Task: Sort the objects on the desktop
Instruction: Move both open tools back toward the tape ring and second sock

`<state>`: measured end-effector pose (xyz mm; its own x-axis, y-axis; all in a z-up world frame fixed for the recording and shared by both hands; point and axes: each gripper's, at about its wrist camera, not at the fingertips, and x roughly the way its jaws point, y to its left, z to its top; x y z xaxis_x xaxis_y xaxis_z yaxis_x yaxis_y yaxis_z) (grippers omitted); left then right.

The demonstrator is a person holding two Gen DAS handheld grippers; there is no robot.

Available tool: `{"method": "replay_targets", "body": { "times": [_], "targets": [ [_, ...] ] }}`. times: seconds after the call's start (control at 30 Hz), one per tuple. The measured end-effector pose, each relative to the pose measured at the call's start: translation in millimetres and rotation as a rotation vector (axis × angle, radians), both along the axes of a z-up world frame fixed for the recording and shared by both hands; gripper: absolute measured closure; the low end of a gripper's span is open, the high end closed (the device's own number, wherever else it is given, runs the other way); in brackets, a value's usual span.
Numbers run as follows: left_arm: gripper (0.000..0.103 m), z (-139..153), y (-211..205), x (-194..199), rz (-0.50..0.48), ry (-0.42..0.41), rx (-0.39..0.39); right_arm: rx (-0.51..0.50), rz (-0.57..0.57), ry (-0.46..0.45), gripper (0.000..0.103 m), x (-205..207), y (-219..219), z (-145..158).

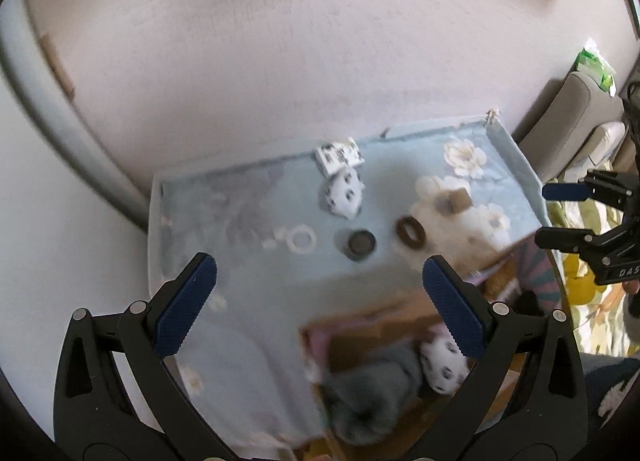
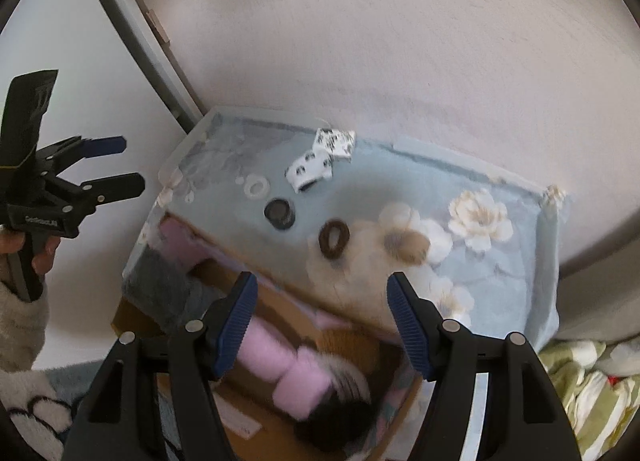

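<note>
A pale blue floral cloth (image 1: 248, 269) (image 2: 500, 285) covers the table. On it lie a white ring (image 1: 303, 239) (image 2: 256, 185), a dark round cap (image 1: 361, 245) (image 2: 279, 212), a brown ring (image 1: 410, 232) (image 2: 333, 239), a tan block (image 1: 456, 201), a spotted white sock roll (image 1: 344, 193) (image 2: 310, 170) and a printed white packet (image 1: 339, 154) (image 2: 335, 143). My left gripper (image 1: 320, 301) (image 2: 128, 165) is open and empty above the cloth. My right gripper (image 2: 320, 325) (image 1: 548, 217) is open and empty above a cardboard box (image 2: 132, 319) (image 1: 360, 341).
The box holds pink rolls (image 2: 280, 369), a grey fluffy item (image 1: 372, 393) (image 2: 160, 281), a dark item (image 2: 340, 421) and a spotted sock (image 1: 444, 365). A pale wall (image 1: 280, 41) stands behind the table. Green patterned bedding (image 2: 592, 393) lies at the right.
</note>
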<state>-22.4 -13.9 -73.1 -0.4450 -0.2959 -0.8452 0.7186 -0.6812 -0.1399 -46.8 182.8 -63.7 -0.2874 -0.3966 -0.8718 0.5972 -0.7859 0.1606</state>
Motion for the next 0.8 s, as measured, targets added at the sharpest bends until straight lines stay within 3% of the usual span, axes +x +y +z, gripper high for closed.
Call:
{"method": "replay_targets", "body": {
  "times": [0.17,0.37,0.6,0.8],
  "targets": [
    [0.001,-9,-49,-13,-0.032,-0.047,-0.055,-0.02,-0.001,-0.035,0.04,-38,-29,2],
    [0.001,-49,-96,-26,-0.057,-0.072,-0.017,-0.014,-0.004,-0.081,0.04,-85,-69,-13],
    [0.007,-111,-102,-30,-0.128,-0.074,0.039,0.005,-0.057,-0.188,0.04,-129,-108,-63],
    [0.007,-136,-88,-34,-0.205,-0.037,0.037,0.019,-0.123,-0.274,0.04,-149,-130,-104]
  ]
}}
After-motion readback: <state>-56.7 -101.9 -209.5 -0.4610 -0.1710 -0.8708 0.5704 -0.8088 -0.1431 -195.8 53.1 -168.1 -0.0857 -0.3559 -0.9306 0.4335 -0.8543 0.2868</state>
